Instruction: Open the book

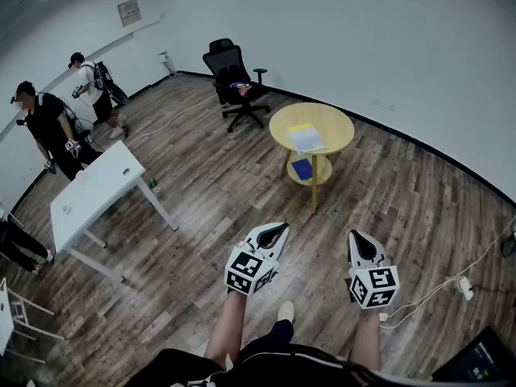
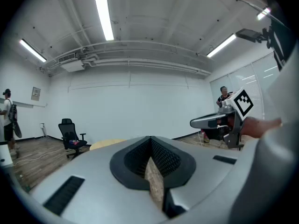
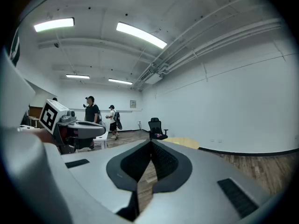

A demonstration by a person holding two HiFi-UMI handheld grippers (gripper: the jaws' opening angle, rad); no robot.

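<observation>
A pale book with a yellow cover (image 1: pixel 306 138) lies flat on the top of a round yellow table (image 1: pixel 334 119), slightly left of the table's middle; from this far off it looks closed. Under the top, on the table's lower shelf (image 1: pixel 322 176), lies a flat blue thing (image 1: pixel 302 168). The table stands on a wooden floor (image 1: pixel 210 184) near the white back wall, well apart from both grippers, with open floor between. In the foreground of the head view the person holds the left gripper (image 1: pixel 278 229) and the right gripper (image 1: pixel 358 236) side by side, both pointing across the floor toward the table and held about level. The left gripper's jaws meet at the tips with nothing between them, and only floor shows through the slit behind the tips. The right gripper's jaws are likewise closed together and hold nothing. Left of the round table, against the wall, stands a black office chair (image 1: pixel 234 75). Further left stands a white table (image 1: pixel 97 188), with two people (image 1: pixel 48 127) beyond it by the wall. A white cable (image 1: pixel 451 285) trails over the floor at the right.
</observation>
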